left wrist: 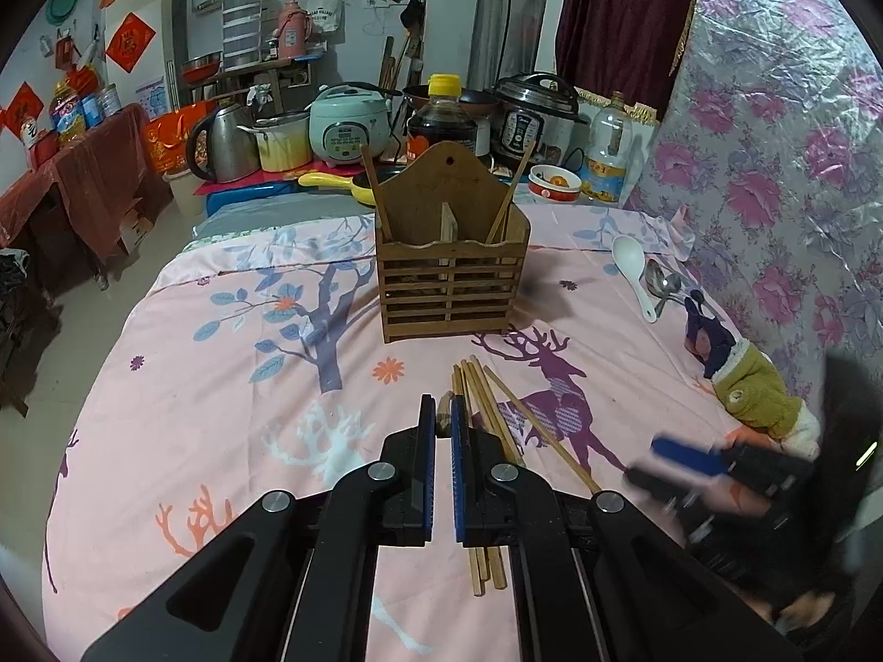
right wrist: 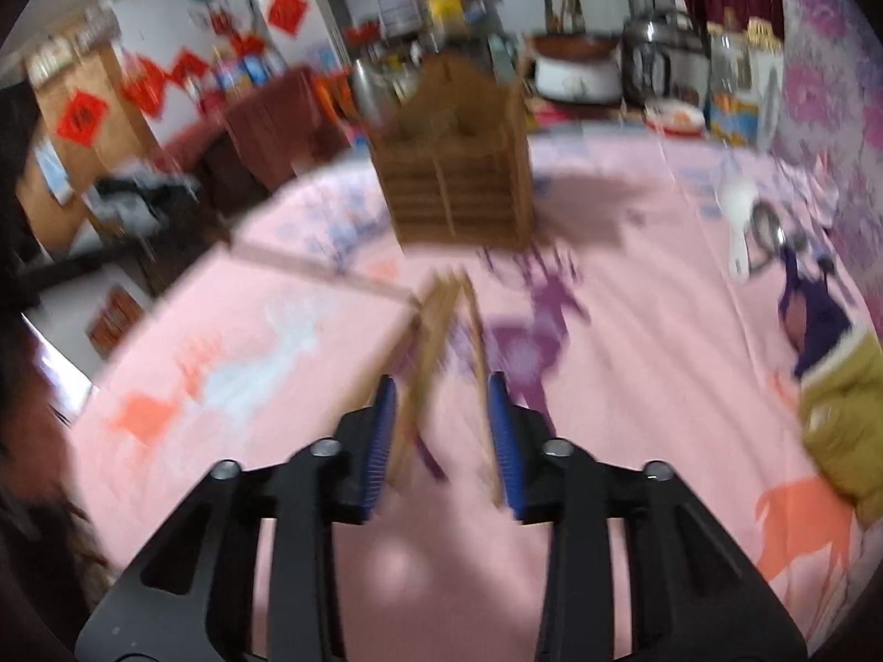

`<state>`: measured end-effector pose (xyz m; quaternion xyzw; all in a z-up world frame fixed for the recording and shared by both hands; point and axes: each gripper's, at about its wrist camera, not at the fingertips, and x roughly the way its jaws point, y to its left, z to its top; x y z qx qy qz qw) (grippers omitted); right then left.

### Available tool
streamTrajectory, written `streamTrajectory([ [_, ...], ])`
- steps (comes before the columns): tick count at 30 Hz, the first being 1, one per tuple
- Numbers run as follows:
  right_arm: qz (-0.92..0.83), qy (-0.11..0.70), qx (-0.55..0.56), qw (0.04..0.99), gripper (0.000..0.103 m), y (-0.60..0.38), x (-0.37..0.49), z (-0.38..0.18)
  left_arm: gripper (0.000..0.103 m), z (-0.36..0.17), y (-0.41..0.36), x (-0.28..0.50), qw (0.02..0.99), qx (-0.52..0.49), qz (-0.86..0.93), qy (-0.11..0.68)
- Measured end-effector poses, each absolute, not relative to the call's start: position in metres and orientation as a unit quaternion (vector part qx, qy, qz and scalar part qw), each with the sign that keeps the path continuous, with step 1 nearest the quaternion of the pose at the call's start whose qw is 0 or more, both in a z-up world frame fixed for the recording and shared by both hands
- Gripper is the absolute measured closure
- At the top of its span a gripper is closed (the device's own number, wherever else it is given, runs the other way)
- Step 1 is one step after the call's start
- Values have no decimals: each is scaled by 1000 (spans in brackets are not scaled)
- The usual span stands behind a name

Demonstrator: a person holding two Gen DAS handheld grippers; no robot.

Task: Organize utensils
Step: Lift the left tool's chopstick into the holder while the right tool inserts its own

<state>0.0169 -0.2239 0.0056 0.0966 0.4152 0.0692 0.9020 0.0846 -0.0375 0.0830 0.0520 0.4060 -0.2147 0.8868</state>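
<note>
A slatted wooden utensil holder (left wrist: 450,281) (right wrist: 458,182) stands mid-table on the pink cloth, with two chopsticks leaning in it. Several loose chopsticks (left wrist: 485,402) (right wrist: 441,331) lie on the cloth in front of it. My left gripper (left wrist: 441,405) hangs above their near ends, shut on a chopstick, of which only a short brown stub (left wrist: 442,419) shows between the pads. My right gripper (right wrist: 441,386) (left wrist: 643,463) is open just over the loose chopsticks. They lie between its blue pads without being pressed. The right wrist view is blurred. A white spoon (left wrist: 634,270) (right wrist: 737,209) and metal spoons (left wrist: 659,281) (right wrist: 767,226) lie at the right.
A yellow and purple stuffed cloth item (left wrist: 745,380) (right wrist: 839,414) lies near the right edge. A rice cooker (left wrist: 347,127), a dark sauce bottle (left wrist: 441,121) and a pressure cooker (left wrist: 535,116) crowd the far edge. A floral-covered wall (left wrist: 772,165) bounds the right side.
</note>
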Motion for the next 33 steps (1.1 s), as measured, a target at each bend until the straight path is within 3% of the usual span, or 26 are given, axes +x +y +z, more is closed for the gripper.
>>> streamTrajectory([
  [6, 46, 483, 100, 869, 66, -231, 18, -53, 97, 82, -38, 88, 887, 52, -215, 405],
  [7, 45, 486, 97, 868, 71, -230, 17, -56, 97, 82, -38, 88, 887, 52, -215, 405],
  [8, 41, 481, 83, 872, 97, -227, 15, -55, 97, 82, -38, 88, 887, 52, -215, 405],
  [13, 36, 449, 65, 890, 97, -222, 7, -39, 97, 83, -38, 88, 887, 53, -215, 404],
  [23, 36, 332, 71, 940, 97, -235, 12, 73, 97, 120, -46, 95, 899, 61, -216, 377],
  [33, 38, 297, 66, 952, 97, -233, 40, 121, 97, 172, -59, 111, 915, 65, -213, 338],
])
